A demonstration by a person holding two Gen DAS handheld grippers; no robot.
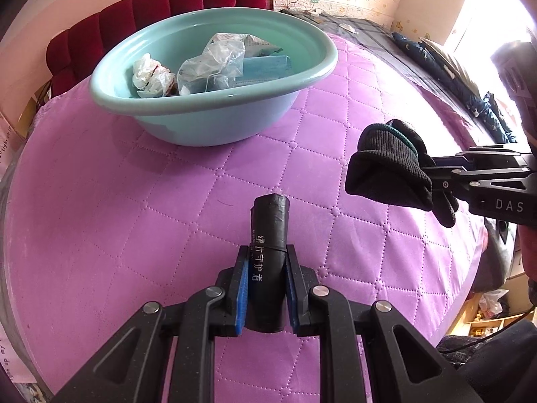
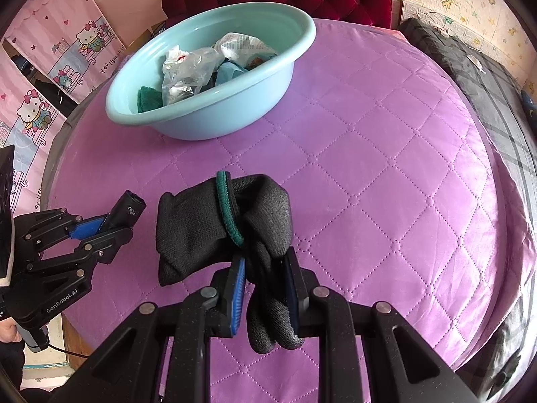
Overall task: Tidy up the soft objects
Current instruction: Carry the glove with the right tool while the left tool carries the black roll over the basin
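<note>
My left gripper point(image 1: 267, 252) is shut on a black roll of bags point(image 1: 269, 231) with white lettering, held above the purple quilted bed cover point(image 1: 134, 201). The same roll point(image 2: 127, 213) shows at the left of the right wrist view, in the left gripper point(image 2: 105, 223). My right gripper point(image 2: 265, 262) is shut on a black knit glove point(image 2: 208, 228) with a green cuff, bunched and hanging over the cover. That glove point(image 1: 386, 168) appears at the right of the left wrist view. A light blue basin point(image 1: 214, 124) stands further back, holding crumpled plastic bags point(image 1: 208, 67) and cloth.
A dark red padded headboard point(image 1: 151, 10) runs behind the basin point(image 2: 208, 114). Grey and navy bedding point(image 1: 436, 67) lies along the right side. A pink cartoon curtain point(image 2: 50, 67) hangs at the left. Bare purple cover point(image 2: 386, 168) stretches between the grippers and the basin.
</note>
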